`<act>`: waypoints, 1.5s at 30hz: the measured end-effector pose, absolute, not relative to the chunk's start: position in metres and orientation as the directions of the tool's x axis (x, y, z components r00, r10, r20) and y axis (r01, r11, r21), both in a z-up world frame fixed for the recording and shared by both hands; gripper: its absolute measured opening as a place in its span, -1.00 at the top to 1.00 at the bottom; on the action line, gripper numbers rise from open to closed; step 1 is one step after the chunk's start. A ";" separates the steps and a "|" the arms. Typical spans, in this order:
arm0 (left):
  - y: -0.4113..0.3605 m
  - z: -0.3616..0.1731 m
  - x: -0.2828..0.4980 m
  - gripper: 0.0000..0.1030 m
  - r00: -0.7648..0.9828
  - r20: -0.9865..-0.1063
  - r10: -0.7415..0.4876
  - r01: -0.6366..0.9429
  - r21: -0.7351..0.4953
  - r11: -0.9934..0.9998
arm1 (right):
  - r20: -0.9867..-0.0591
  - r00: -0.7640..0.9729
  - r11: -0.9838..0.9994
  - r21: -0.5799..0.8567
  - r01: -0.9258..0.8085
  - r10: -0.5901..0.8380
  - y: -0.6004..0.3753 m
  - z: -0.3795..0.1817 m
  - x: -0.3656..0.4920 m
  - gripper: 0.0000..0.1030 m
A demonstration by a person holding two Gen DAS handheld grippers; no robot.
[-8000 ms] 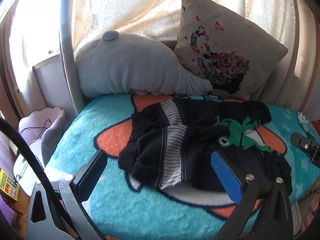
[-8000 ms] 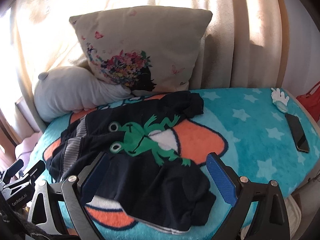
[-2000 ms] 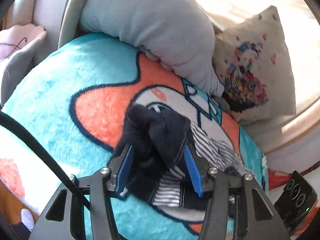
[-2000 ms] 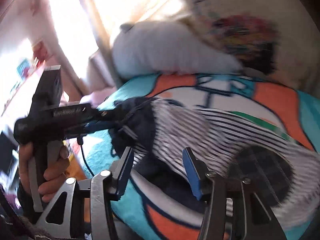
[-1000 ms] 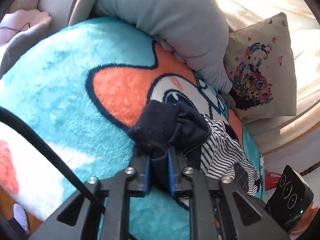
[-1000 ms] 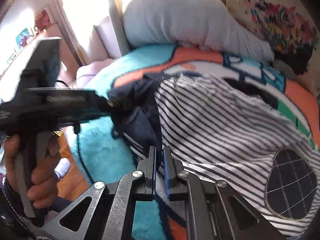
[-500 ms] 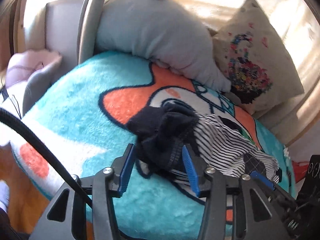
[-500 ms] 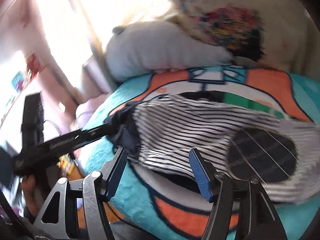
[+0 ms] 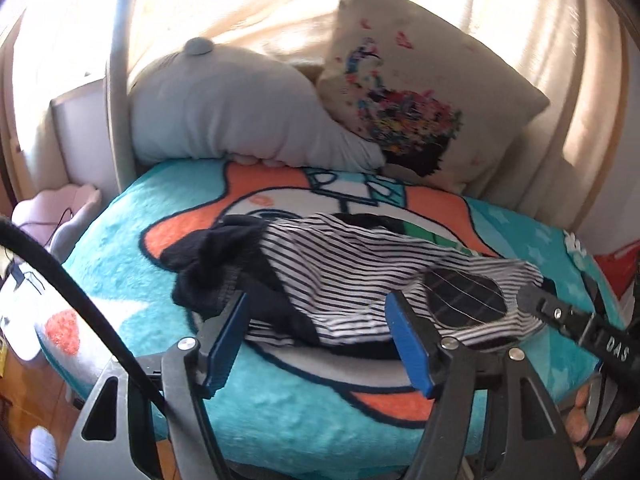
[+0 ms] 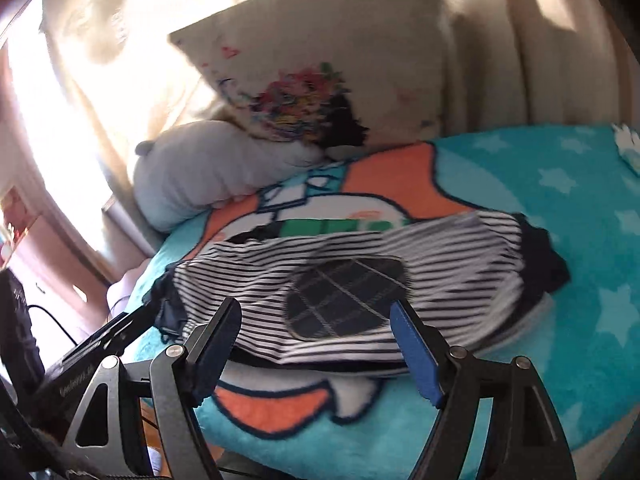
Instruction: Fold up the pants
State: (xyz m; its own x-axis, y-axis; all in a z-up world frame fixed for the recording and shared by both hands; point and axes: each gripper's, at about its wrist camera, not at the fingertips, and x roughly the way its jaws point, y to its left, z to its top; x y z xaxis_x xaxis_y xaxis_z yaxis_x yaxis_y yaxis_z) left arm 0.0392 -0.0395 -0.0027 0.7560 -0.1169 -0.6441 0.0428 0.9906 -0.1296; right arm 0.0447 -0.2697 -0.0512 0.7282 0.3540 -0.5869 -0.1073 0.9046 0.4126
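Note:
The pants (image 9: 360, 272) lie spread across the turquoise cartoon blanket (image 9: 132, 216), striped black-and-white lining up, with a dark checked patch (image 9: 460, 300) and a bunched dark waistband at the left end. My left gripper (image 9: 320, 336) is open and empty, just in front of the pants' near edge. My right gripper (image 10: 316, 344) is open and empty, in front of the pants (image 10: 360, 276) on the blanket (image 10: 560, 208). Each gripper's body shows at the edge of the other's view.
A grey plush pillow (image 9: 232, 108) and a cream floral cushion (image 9: 420, 92) lean against the curtain at the back. A grey metal pole (image 9: 118, 80) rises at the left. A pink stool (image 9: 60, 208) stands off the bed's left side.
Both grippers have let go of the pants, opened and drawn back toward the near edge. The pants now lie flatter, stretched left to right with the striped side up.

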 end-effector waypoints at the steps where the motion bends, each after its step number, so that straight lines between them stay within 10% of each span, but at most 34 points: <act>1: -0.045 -0.003 0.038 -0.37 0.756 -0.645 -0.113 0.049 -0.116 0.992 | -0.590 0.728 0.902 0.421 -0.093 0.351 -0.276 -0.053 0.044 -0.57; 45: -0.293 -0.059 0.064 -0.19 0.484 -0.740 -0.467 0.714 0.025 0.700 | -0.611 0.650 0.674 0.711 0.200 0.452 -0.445 -0.112 0.081 -0.30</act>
State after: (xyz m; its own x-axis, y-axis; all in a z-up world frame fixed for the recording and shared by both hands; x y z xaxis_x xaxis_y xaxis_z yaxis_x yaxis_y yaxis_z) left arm 0.0642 -0.2932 -0.0586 0.4844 -0.4673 -0.7396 0.7137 0.7000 0.0251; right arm 0.0810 -0.4453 -0.1119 0.6500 0.4518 -0.6111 0.2000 0.6741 0.7111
